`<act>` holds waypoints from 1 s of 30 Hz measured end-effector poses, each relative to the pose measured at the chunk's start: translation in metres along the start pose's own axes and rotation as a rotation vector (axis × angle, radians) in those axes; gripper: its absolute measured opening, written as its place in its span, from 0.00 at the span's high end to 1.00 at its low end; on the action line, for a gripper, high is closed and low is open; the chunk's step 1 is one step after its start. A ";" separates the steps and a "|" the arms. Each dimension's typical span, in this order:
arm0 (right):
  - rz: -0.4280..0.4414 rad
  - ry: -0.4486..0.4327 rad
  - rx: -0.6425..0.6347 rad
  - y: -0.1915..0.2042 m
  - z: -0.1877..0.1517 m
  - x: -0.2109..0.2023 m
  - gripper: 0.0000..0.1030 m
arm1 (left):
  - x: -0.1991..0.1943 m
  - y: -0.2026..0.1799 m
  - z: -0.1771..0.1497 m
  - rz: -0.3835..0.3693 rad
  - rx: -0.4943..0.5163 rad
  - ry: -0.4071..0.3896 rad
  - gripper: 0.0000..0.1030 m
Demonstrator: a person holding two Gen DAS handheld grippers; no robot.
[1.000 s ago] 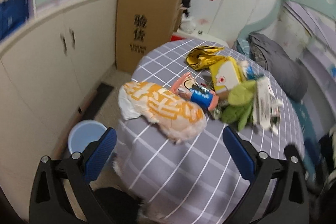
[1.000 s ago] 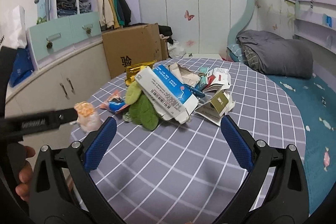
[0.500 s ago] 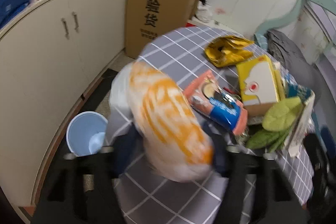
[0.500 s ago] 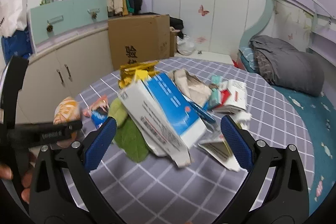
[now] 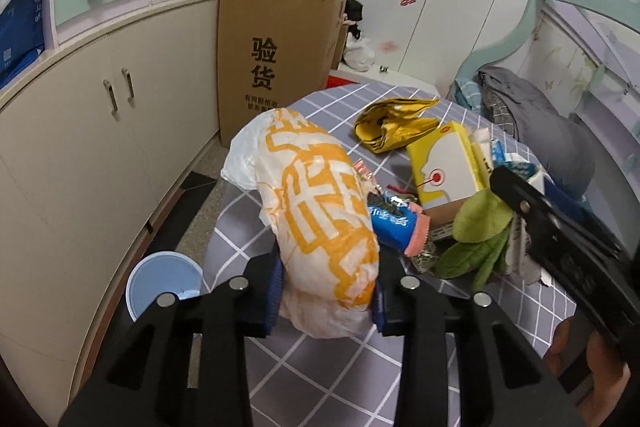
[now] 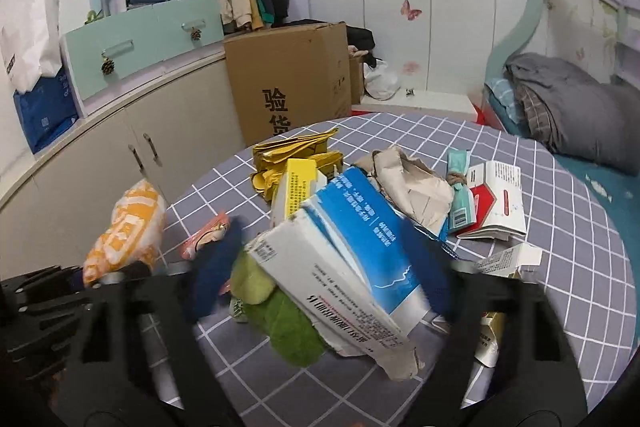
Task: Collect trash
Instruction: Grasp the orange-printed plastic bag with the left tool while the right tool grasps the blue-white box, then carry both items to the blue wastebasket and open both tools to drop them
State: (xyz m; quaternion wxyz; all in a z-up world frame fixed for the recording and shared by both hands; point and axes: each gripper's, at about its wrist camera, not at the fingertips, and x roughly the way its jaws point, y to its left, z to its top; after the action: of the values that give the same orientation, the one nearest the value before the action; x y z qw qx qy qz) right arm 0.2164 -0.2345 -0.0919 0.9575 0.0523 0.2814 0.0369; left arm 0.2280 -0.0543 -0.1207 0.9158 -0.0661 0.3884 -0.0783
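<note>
Now the left gripper [image 5: 326,291] has been closing and squeezes the soft orange-and-white plastic bag [image 5: 316,211]; the right gripper [image 6: 320,267] has been closing around the crumpled blue-and-white cardboard box [image 6: 352,251] (blurry, so I cannot tell if it touches). Both could slip out.

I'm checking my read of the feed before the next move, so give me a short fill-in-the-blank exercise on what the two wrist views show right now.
1. The left gripper has its fingers around the orange-and-white ____.
2. The light blue bin stands on the ____, beside the table.
3. Between the right gripper's fingers lies a blue-and-white ____.
4. The table's cloth is grey with white ____.

Missing words: bag; floor; box; lines
</note>
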 end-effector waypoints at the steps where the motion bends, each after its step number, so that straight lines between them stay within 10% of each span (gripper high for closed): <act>1: 0.025 0.004 0.023 -0.004 0.000 0.000 0.54 | -0.003 -0.001 -0.001 -0.001 0.004 -0.008 0.67; 23: -0.007 -0.192 0.115 -0.018 0.007 -0.101 0.68 | -0.073 -0.012 -0.010 -0.144 0.077 -0.132 0.68; 30: 0.105 -0.227 0.073 0.024 0.017 -0.124 0.68 | -0.098 0.013 -0.016 -0.190 0.057 -0.169 0.68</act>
State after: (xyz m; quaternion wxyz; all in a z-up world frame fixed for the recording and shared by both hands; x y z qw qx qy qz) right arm 0.1205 -0.2245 -0.0089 0.9774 0.1054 0.1693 0.0706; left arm 0.1508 -0.0234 -0.0655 0.9352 -0.0830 0.2994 -0.1698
